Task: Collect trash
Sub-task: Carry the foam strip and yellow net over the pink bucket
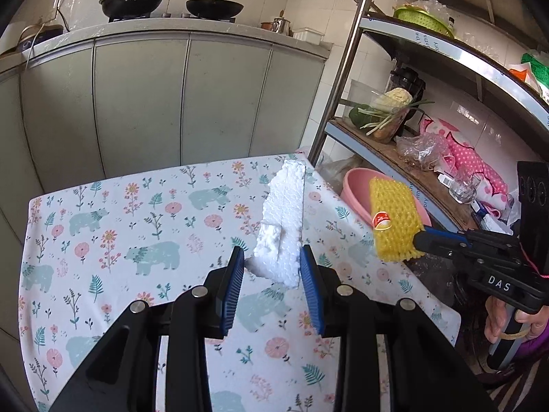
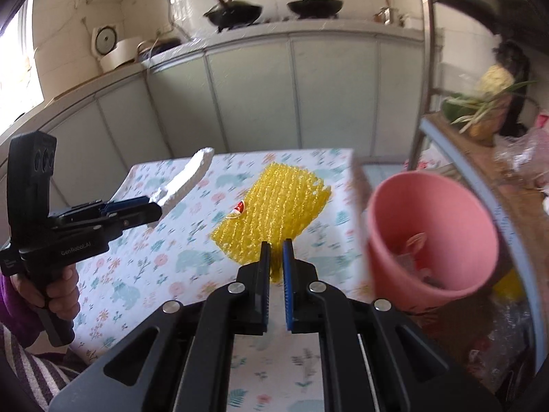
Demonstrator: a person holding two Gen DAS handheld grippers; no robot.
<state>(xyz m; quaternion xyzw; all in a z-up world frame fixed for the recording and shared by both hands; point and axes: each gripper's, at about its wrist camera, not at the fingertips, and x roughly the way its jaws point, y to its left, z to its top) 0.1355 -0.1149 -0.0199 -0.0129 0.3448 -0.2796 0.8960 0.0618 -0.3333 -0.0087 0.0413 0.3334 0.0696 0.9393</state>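
My left gripper (image 1: pixel 272 259) is shut on a long white foam strip (image 1: pixel 286 219) and holds it above the floral tablecloth (image 1: pixel 113 226); the strip also shows in the right wrist view (image 2: pixel 187 178). My right gripper (image 2: pixel 277 250) is shut on a yellow foam fruit net (image 2: pixel 274 213) with a red sticker, held above the table's right side. The net also shows in the left wrist view (image 1: pixel 394 219). A pink bin (image 2: pixel 429 240) stands just right of the table, with some scraps inside; its rim shows in the left wrist view (image 1: pixel 357 189).
A metal shelf rack (image 1: pixel 343 79) with vegetables, bags and jars stands right of the bin. Grey cabinets (image 1: pixel 137 103) with two woks on the counter run behind the table. A dark bag sits on the floor by the table's right edge.
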